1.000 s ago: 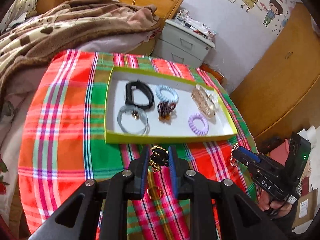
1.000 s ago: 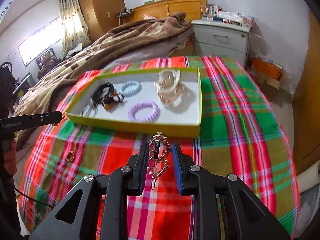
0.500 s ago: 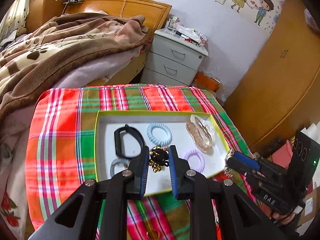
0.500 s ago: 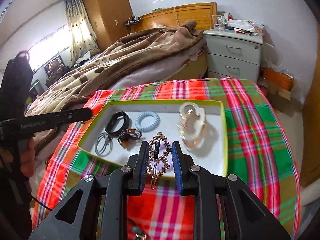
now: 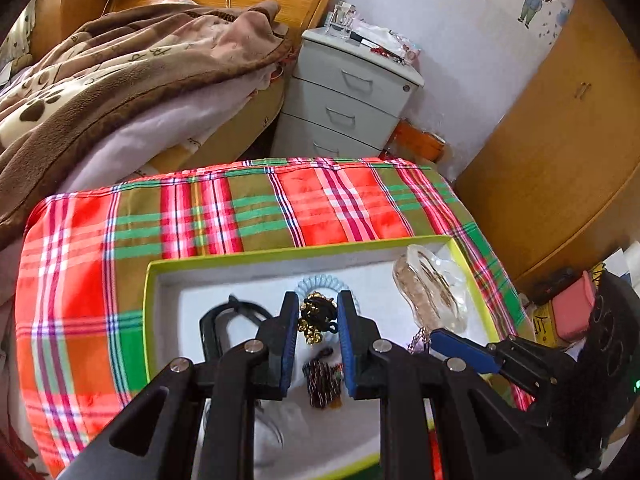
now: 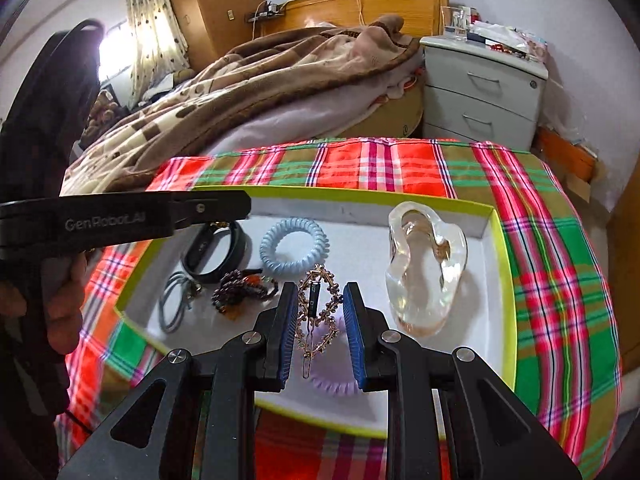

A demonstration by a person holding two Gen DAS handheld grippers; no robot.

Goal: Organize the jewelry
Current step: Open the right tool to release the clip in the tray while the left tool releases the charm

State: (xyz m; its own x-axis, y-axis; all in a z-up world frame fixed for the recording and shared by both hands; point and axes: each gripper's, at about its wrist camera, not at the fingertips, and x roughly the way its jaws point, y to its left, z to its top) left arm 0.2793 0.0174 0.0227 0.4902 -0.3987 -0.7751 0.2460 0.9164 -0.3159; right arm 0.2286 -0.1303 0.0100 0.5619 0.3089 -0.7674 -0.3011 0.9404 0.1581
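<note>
Jewelry here means two pieces in the air plus the ones already in the tray (image 6: pixel 498 240), a shallow white box with a lime rim on the plaid cloth (image 6: pixel 560 280). Left gripper (image 5: pixel 318 316) is clenched on a black-and-gold beaded tie (image 5: pixel 316 314), pinched between the blue pads (image 5: pixel 290 344) and held above the tray's middle, over the blue coil tie (image 5: pixel 320 282) and just beyond the dark bead bracelet (image 5: pixel 324 380). Right gripper (image 6: pixel 320 316) is clenched on a gold hairpin (image 6: pixel 318 312), which hangs upright between its pads with the clip end pointing down, over the purple coil tie (image 6: pixel 334 386) near the tray's front rim. Both pieces look gripped across the narrow side, probably so they dangle free and can drop straight down without snagging. Already lying in the tray: black band (image 6: pixel 214 254), grey ring (image 6: pixel 174 306), dark bead bracelet, blue coil tie, and a clear claw clip (image 6: pixel 426 268) on the right side. The items are spread apart, likely to keep each one separate. My read: both hands are at the drop-off stage, hovering over the tray. The bare white patches are between the blue coil tie and the claw clip and along the back wall, so releasing there would avoid piling things. Risk: the hairpin could land on the purple coil tie and tangle. From the left view the right gripper's blue finger (image 5: pixel 464 350) sits close to the claw clip, so the two tools are crowded.
</note>
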